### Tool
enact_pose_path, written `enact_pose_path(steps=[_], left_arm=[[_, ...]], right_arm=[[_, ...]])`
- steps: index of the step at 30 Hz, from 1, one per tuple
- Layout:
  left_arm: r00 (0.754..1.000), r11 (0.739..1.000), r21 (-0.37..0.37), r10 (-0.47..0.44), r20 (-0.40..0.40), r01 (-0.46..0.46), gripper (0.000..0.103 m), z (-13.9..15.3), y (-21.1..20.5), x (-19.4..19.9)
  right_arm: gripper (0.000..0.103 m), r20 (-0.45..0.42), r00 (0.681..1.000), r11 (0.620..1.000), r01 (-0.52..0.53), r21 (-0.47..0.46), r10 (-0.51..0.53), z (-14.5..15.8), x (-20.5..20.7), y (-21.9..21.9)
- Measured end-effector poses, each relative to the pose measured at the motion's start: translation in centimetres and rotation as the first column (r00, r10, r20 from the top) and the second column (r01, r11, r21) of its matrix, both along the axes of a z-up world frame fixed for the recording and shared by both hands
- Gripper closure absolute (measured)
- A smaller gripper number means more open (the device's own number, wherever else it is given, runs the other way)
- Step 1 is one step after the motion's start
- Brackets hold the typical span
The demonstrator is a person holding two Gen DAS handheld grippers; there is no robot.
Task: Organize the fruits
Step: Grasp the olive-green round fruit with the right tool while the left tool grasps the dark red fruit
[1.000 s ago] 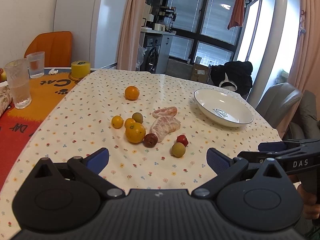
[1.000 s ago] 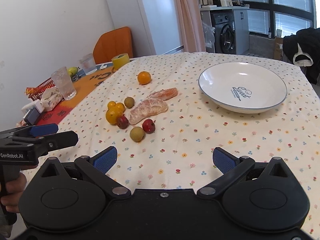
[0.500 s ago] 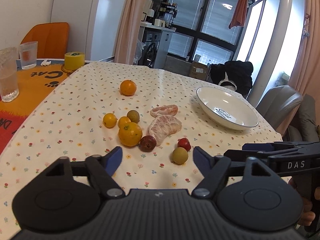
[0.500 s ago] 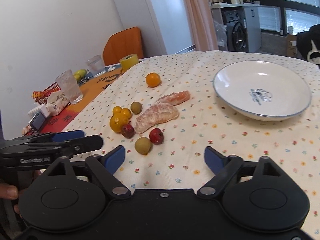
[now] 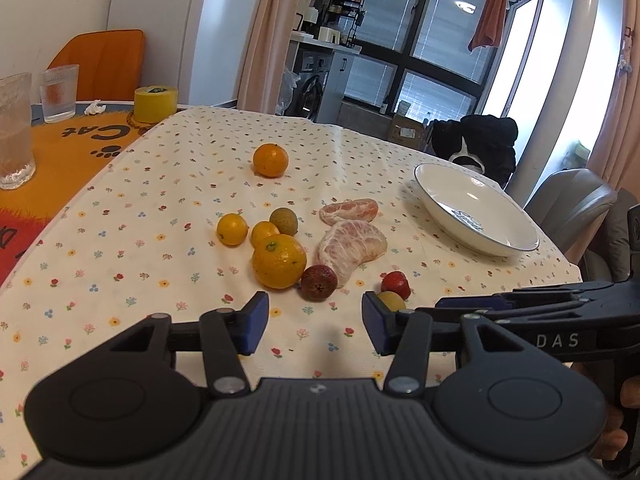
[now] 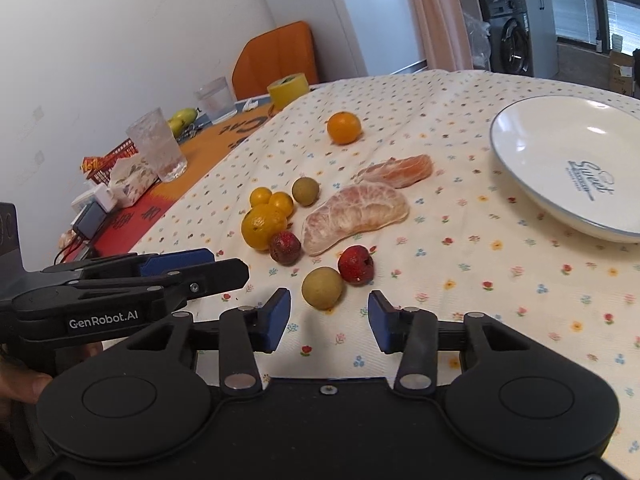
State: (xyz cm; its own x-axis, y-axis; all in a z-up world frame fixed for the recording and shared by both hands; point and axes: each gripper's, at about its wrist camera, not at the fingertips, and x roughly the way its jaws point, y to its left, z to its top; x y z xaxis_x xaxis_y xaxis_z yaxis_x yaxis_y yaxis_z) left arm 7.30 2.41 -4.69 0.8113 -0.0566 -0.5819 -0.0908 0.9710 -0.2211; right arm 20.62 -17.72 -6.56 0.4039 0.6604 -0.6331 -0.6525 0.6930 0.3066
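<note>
Low in both frames, the left gripper (image 5: 314, 324) and right gripper (image 6: 328, 320) have come closer to the fruit, jaws narrowed but parted and empty. Nearest the right one lies the round olive-green fruit (image 6: 322, 288); the white blue-rimmed plate (image 6: 520, 184), right of frame, holds nothing, so sorting has barely begun.

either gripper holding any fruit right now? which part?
Nothing held. Left gripper and right gripper are both open and empty, fruit lying on the tablecloth.

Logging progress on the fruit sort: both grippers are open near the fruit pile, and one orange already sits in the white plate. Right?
Not quite. The white plate holds no fruit; the right wrist view shows it bare. The lone orange lies on the tablecloth. The left gripper and right gripper are open.
</note>
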Motion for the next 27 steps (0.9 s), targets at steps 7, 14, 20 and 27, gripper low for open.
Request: enact_pose_path(steps=[7, 14, 20, 27], left_arm=[[1.000, 1.000, -0.007, -0.008, -0.015, 0.008, 0.059, -0.6, 0.2, 0.9], [1.000, 1.000, -0.015, -0.021, -0.023, 0.021, 0.065, -0.9, 0.0, 2.2], [0.999, 1.000, -0.007, -0.027, -0.036, 0.027, 0.065, -1.3, -0.4, 3.3], [0.999, 1.000, 0.020, 0.000, -0.043, 0.001, 0.071, -1.9, -0.9, 4.3]], right_arm=[[0.070, -0.022, 1.000, 1.000, -0.022, -0.008, 0.022, -0.8, 1.0, 1.4], [0.079, -0.021, 1.000, 1.000, -0.012, 0.016, 0.012, -1.0, 1.8, 1.2], [0.079, -0.016, 1.000, 0.999, 0.008, 0.034, -0.007, -0.8, 1.9, 0.2], [0.079, -0.010, 1.000, 0.998, 0.020, 0.052, -0.020, -0.6, 2.0, -0.6]])
